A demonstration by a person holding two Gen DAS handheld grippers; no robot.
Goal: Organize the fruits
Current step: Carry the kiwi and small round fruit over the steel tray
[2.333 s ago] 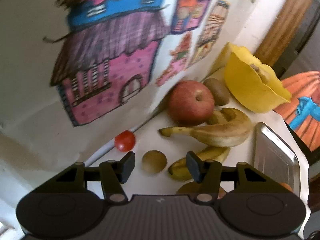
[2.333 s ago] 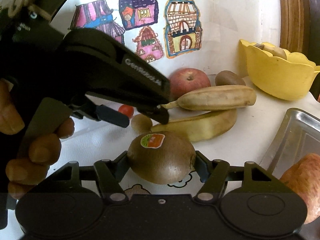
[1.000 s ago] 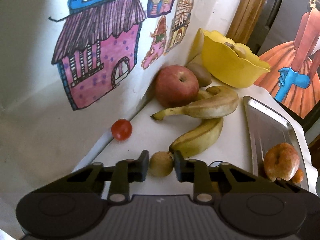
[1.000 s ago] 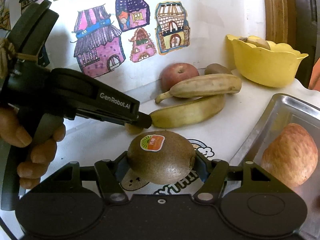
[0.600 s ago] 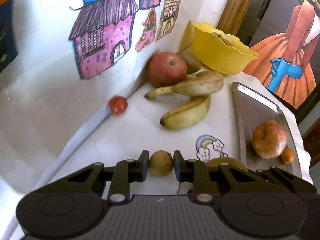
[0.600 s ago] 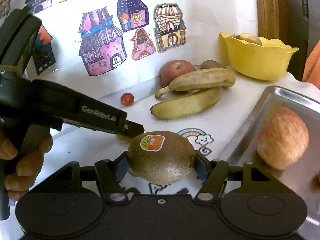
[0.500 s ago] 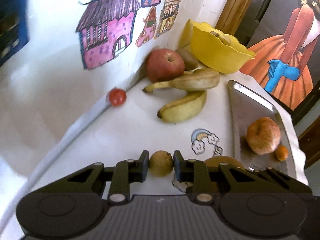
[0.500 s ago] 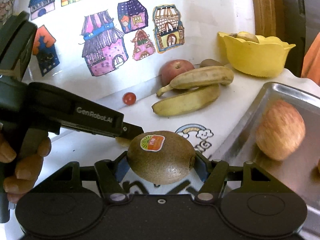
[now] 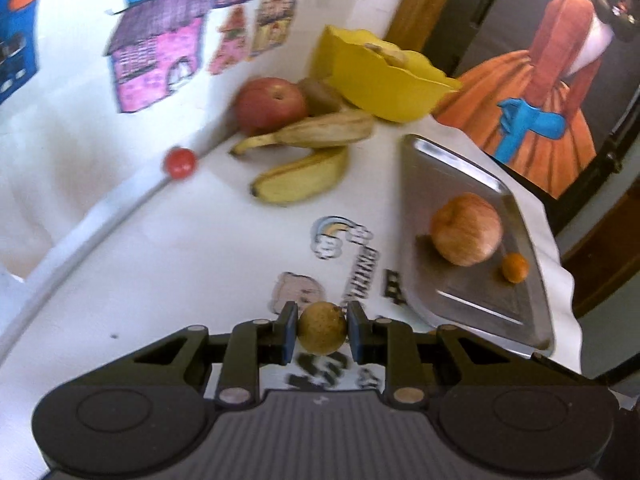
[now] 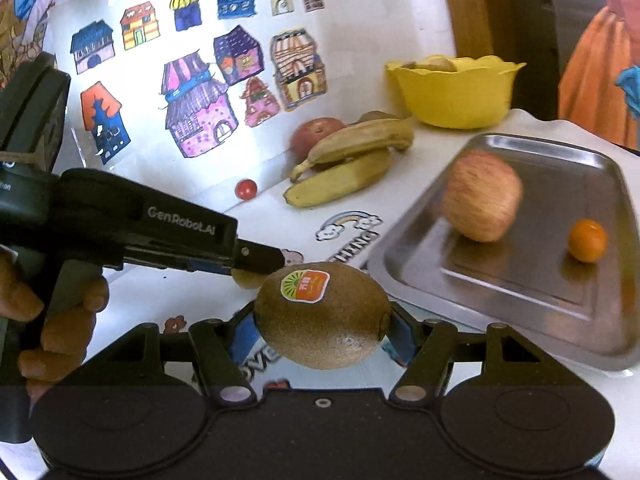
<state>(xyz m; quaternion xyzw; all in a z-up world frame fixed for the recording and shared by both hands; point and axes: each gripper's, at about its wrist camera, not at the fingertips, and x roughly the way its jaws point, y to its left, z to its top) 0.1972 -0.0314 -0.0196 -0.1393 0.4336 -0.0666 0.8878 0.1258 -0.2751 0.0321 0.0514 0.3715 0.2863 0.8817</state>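
Note:
My left gripper (image 9: 322, 330) is shut on a small round tan fruit (image 9: 322, 333), held above the white table. My right gripper (image 10: 323, 322) is shut on a brown kiwi (image 10: 323, 316) with an orange sticker. In the right wrist view the left gripper (image 10: 256, 266) reaches in from the left, a hand (image 10: 60, 320) on its handle, its tip just left of the kiwi. A steel tray (image 10: 560, 280) on the right holds a pale apple (image 10: 482, 196) and a small orange fruit (image 10: 587, 240). Two bananas (image 9: 304, 156), a red apple (image 9: 270, 102) and a cherry tomato (image 9: 180, 163) lie by the wall.
A yellow bowl (image 9: 380, 80) with something in it stands at the back, a brown kiwi (image 9: 320, 94) beside it. House drawings cover the wall (image 10: 200, 80). The tablecloth (image 9: 200, 240) has printed cartoons. The tray (image 9: 480, 304) sits near the table's right edge.
Both grippers have drawn back from the wall and swung right with their fruits still held. The tray with the pale apple and orange fruit has come fully into view.

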